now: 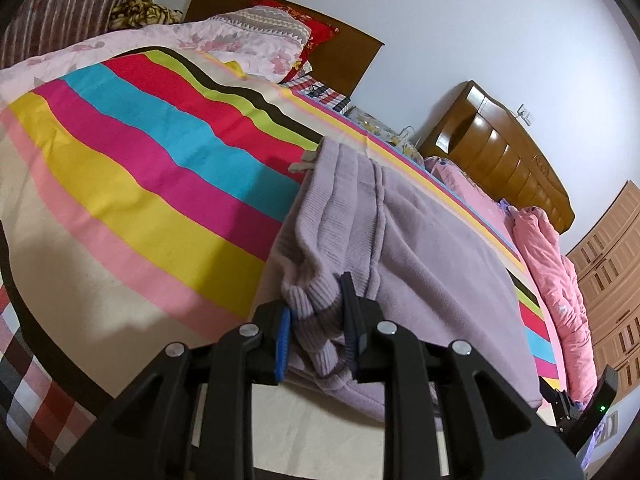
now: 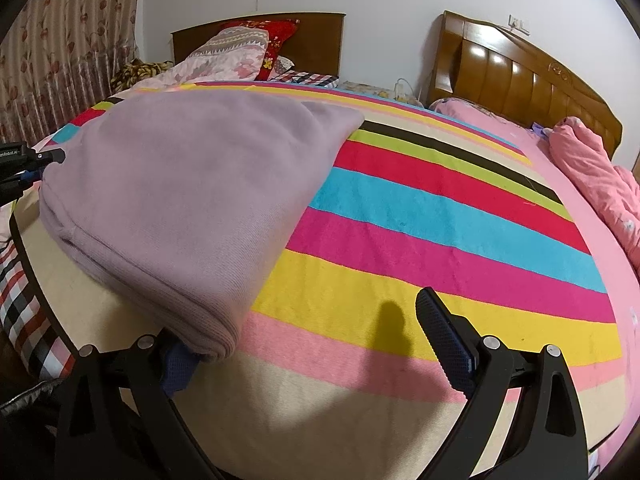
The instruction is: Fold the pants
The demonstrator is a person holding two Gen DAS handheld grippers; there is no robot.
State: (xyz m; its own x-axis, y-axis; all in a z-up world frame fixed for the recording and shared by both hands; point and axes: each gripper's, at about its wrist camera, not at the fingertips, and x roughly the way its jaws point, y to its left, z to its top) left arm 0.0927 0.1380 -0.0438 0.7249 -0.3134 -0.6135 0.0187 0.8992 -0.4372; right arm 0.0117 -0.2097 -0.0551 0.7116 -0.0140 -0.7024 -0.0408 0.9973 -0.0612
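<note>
Lilac knit pants (image 1: 420,248) lie folded on a striped blanket, also seen as a broad flat pile (image 2: 192,192) in the right wrist view. My left gripper (image 1: 316,314) is shut on the pants' ribbed cuff (image 1: 316,304), which bunches between its pads at the near edge. It shows at the far left of the right wrist view as a black tip (image 2: 28,164) against the pile's side. My right gripper (image 2: 304,324) is open wide above the blanket. Its left finger (image 2: 176,364) is tucked partly under the near folded corner; its right finger (image 2: 444,344) stands free.
The striped blanket (image 2: 440,216) covers the bed. A pink quilt (image 2: 592,168) is heaped along the right edge below a wooden headboard (image 2: 520,76). Pillows (image 2: 240,52) and a second headboard stand at the back, with curtains (image 2: 68,60) on the left.
</note>
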